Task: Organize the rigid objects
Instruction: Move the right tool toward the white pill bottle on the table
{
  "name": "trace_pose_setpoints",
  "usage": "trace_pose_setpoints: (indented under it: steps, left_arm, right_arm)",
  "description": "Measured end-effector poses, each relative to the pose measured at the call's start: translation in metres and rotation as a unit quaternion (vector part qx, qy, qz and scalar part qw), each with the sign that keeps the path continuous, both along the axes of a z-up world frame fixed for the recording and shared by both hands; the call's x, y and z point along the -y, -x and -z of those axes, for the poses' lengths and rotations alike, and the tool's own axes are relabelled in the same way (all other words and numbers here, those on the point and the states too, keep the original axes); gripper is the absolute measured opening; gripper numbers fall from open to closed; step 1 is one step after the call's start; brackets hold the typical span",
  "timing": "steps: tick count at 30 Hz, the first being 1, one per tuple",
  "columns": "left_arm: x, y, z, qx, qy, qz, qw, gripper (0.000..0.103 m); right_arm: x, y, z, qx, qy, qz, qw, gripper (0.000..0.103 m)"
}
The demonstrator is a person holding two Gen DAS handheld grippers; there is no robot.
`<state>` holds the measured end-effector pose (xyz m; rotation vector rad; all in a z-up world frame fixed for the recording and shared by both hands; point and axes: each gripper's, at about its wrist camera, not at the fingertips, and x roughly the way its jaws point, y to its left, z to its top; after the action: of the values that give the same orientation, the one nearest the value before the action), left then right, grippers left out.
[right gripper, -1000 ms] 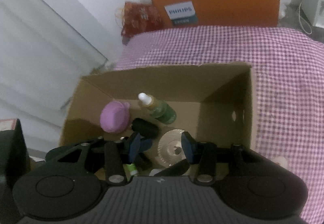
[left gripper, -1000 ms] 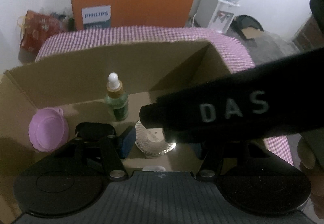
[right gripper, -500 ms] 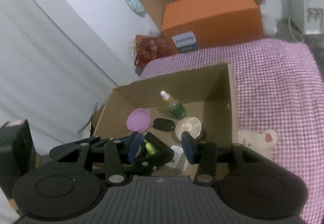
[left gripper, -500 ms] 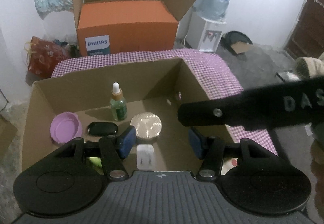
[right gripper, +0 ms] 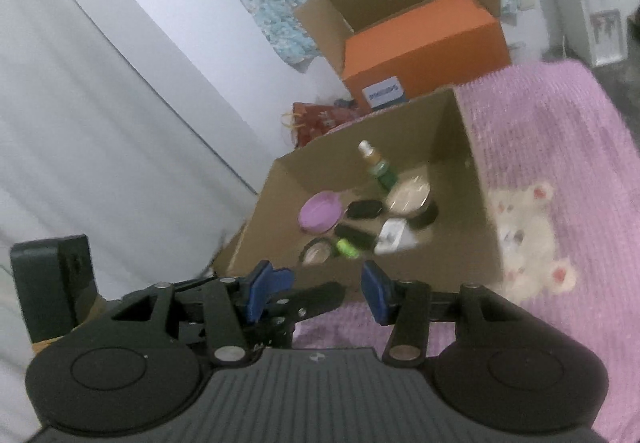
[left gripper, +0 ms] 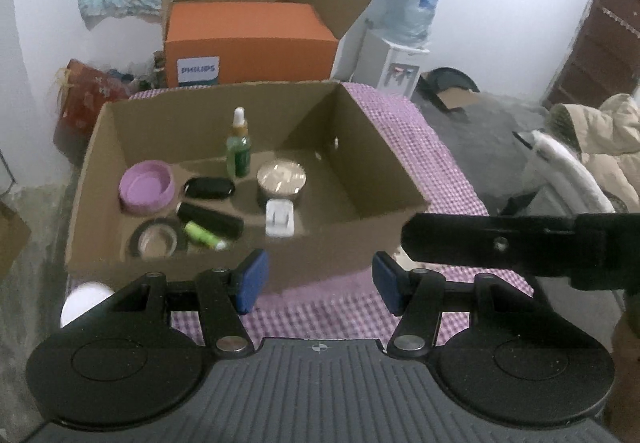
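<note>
Blurring in the right wrist view smears the cardboard box [right gripper: 476, 243] contents; the lime tube [left gripper: 202, 235] is half tucked under a black case [left gripper: 210, 220]. Box sits on a purple checked cloth [left gripper: 436, 163] and holds a dropper bottle [left gripper: 238, 148], pink lid [left gripper: 147, 191], round tin [left gripper: 281, 177], white charger [left gripper: 279, 218] and tape roll [left gripper: 155, 239]. Orange carton [left gripper: 248, 43] reads "PHILIPS". Left gripper [left gripper: 316, 279] and right gripper [right gripper: 326, 289] gape wide, empty, just short of the box's near wall.

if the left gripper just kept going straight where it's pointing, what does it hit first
Most likely the near wall of the open brown cardboard box, straight ahead of the open left gripper. Depth is unclear, so it might pass over the rim.
</note>
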<state>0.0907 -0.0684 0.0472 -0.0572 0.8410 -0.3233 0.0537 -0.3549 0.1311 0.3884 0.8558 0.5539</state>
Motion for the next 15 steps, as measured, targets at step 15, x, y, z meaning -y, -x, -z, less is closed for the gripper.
trace_pose_setpoints:
  steps: [15]
  left_arm:
    - [-0.063,0.082,-0.011,0.057,0.006,-0.057,0.9967,0.058]
  right_arm:
    - [-0.040,0.048,-0.016,0.013,-0.013,-0.038,0.999,0.052]
